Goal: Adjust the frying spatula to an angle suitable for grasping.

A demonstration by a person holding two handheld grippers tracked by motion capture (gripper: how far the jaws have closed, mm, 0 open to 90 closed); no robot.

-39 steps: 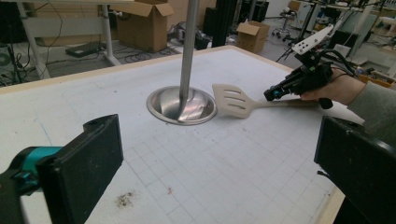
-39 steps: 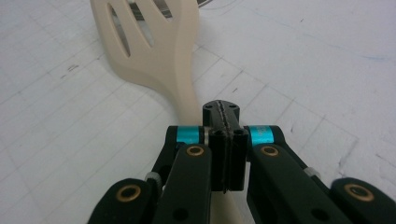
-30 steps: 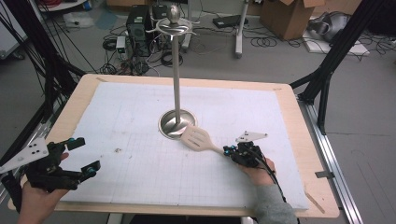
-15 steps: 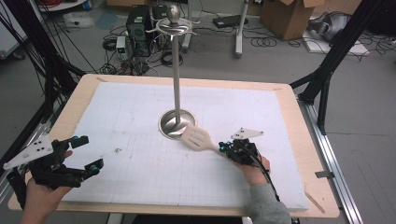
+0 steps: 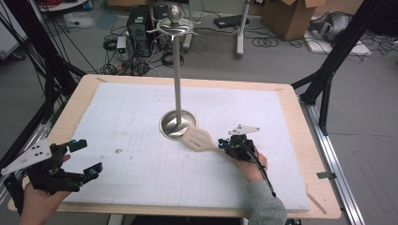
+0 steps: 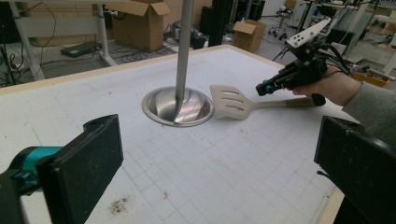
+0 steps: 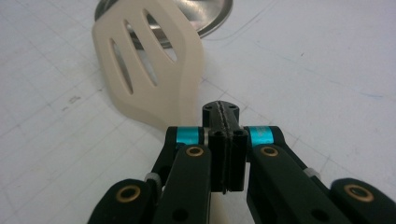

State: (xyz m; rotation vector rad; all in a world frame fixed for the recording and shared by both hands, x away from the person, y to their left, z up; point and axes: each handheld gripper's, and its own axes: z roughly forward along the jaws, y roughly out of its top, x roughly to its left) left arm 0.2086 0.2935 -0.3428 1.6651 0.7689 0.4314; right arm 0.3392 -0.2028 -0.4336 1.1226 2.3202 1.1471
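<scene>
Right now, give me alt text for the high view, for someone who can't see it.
The right gripper is shut on the handle of a cream slotted spatula, its blade beside a steel stand's round base on a white mat. The left gripper sits open at the mat's near left.

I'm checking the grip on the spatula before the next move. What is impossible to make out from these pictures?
- Right gripper view: the spatula handle is hidden behind the shut right gripper, so the contact stays unseen.
- High view: the handle is too small, covered by that gripper and hand.
- Left gripper view: the stand top is cut off by the upper edge.
- Left gripper stands open; its fingertips are cut off in its own view.
</scene>
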